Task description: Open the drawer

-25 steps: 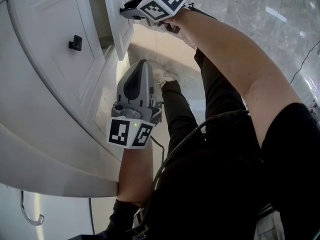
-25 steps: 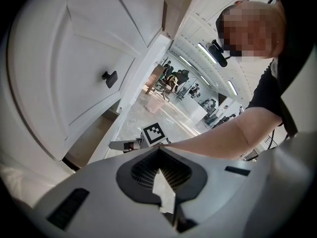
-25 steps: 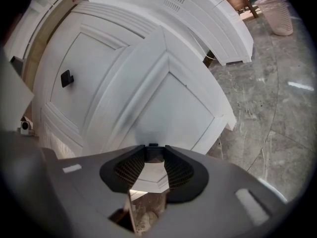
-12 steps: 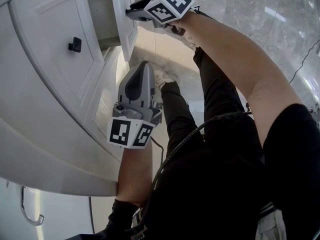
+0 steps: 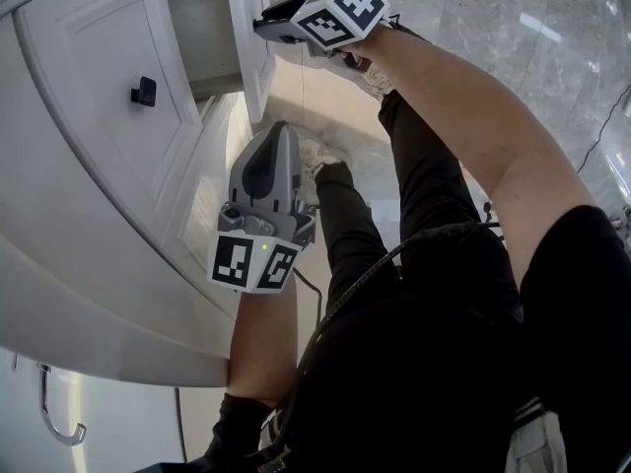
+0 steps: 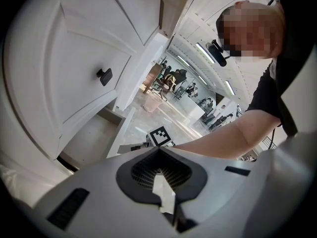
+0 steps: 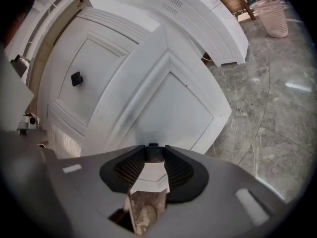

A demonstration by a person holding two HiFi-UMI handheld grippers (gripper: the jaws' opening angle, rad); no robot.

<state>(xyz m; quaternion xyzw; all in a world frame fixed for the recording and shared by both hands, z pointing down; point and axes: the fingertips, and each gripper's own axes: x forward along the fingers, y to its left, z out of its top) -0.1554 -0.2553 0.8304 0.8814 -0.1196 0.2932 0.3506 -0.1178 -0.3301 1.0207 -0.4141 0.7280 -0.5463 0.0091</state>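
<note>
In the head view the white drawer front stands out from the cabinet, and its grey side wall shows behind it. My right gripper reaches in from the right at the top and is shut on the drawer's small dark knob. In the right gripper view the drawer front fills the space just beyond the jaws. My left gripper hangs lower, in front of the cabinet and touching nothing. Its jaws meet at the tips with nothing between them.
A second white panel with a black knob lies left of the open drawer. A metal hook hangs at the lower left. The person's legs and a cable stand close before the cabinet on a marble floor. A pink bin stands far off.
My right gripper has moved a little to the right in the head view, taking the drawer front with it, so more of the drawer's side shows. The left gripper has stayed put.
</note>
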